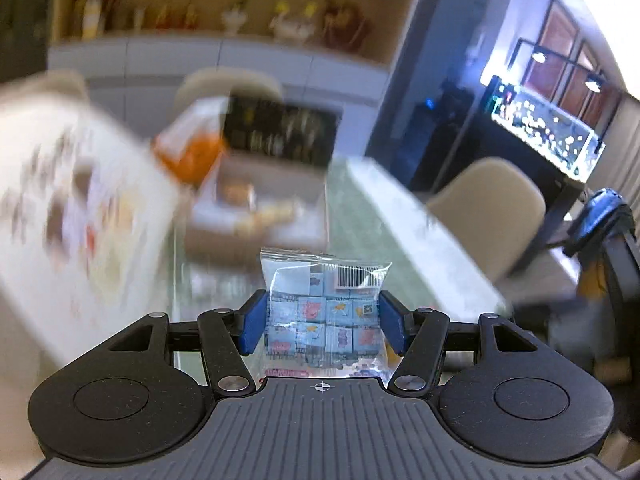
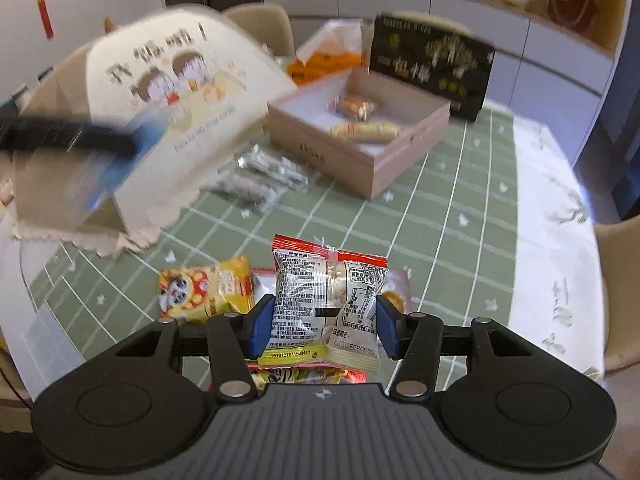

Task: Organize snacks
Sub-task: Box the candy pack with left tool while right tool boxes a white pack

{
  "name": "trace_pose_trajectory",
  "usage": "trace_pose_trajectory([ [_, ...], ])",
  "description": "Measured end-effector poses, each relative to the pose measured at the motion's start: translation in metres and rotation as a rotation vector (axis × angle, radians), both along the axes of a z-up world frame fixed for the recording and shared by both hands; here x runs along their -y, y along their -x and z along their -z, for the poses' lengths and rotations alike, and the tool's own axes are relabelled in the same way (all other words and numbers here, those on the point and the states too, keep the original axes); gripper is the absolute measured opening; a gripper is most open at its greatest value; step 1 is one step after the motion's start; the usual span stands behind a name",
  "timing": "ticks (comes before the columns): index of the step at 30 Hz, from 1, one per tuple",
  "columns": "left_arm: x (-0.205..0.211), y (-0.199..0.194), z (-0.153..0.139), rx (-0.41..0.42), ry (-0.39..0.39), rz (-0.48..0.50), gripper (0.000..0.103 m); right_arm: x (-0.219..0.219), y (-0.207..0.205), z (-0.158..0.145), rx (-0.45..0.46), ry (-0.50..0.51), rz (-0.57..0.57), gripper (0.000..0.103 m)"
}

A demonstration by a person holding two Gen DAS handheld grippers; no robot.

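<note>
Your table (image 2: pixel 460 208), under a green grid cloth, is cut off at every edge of the right wrist view, and motion blur smears most of the left wrist view. One cream arched cardboard piece (image 2: pixel 176 92) with cartoon print stands at the left; its lettering is too blurred to read. One open wooden box (image 2: pixel 372 160) sits behind it, holding two wrapped snacks (image 2: pixel 364 131); a black lid (image 2: pixel 432 68) with gold print leans upright at its far edge. One orange bag (image 2: pixel 328 60) lies partly hidden behind the box. About three clear-wrapped dark bars (image 2: pixel 260 180) lie just beside the box, their count uncertain in the blur. One yellow panda packet (image 2: pixel 208 288) lies on the cloth near your right claw (image 2: pixel 325 326), and more wrappers are hidden under that claw. Your right claw pinches one red-and-white snack packet (image 2: pixel 328 300) between its blue pads. Your left claw (image 1: pixel 323 326) pinches one clear pouch of small blue sweets (image 1: pixel 320 316) above the table; the same claw appears only as a dark blur in the right wrist view.
</note>
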State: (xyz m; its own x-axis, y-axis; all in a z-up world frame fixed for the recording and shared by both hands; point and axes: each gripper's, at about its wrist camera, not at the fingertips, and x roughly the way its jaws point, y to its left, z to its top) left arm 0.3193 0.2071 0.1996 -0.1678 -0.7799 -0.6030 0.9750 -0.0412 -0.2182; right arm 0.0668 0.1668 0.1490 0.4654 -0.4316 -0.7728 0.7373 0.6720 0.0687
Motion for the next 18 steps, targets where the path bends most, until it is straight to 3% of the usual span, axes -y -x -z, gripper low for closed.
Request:
trace_pose_trajectory([
  [3, 0.05, -0.004, -0.031, 0.036, 0.095, -0.044, 0.065, 0.002, 0.004, -0.011, 0.019, 0.035, 0.029, 0.053],
  [5, 0.096, -0.016, -0.04, -0.035, 0.129, -0.056, 0.066, 0.005, 0.004, -0.015, 0.021, 0.048, 0.047, 0.053],
  [7, 0.148, -0.029, -0.031, -0.105, 0.097, -0.068, 0.067, 0.007, 0.003, -0.017, 0.023, 0.06, 0.052, 0.053],
  [9, 0.184, -0.036, -0.017, -0.104, 0.043, -0.115, 0.061, 0.006, 0.002, -0.019, 0.021, 0.08, 0.055, 0.053],
  [11, 0.195, -0.041, -0.006, -0.109, 0.036, -0.144, 0.06, 0.005, 0.008, -0.024, 0.031, 0.095, 0.062, 0.053],
  [14, 0.189, -0.055, 0.012, -0.187, 0.04, -0.134, 0.061, 0.009, 0.021, -0.024, 0.044, 0.074, 0.084, 0.053],
  [18, 0.167, -0.073, 0.053, -0.153, -0.087, -0.195, 0.06, 0.028, 0.025, -0.027, 0.031, 0.054, 0.106, 0.053],
])
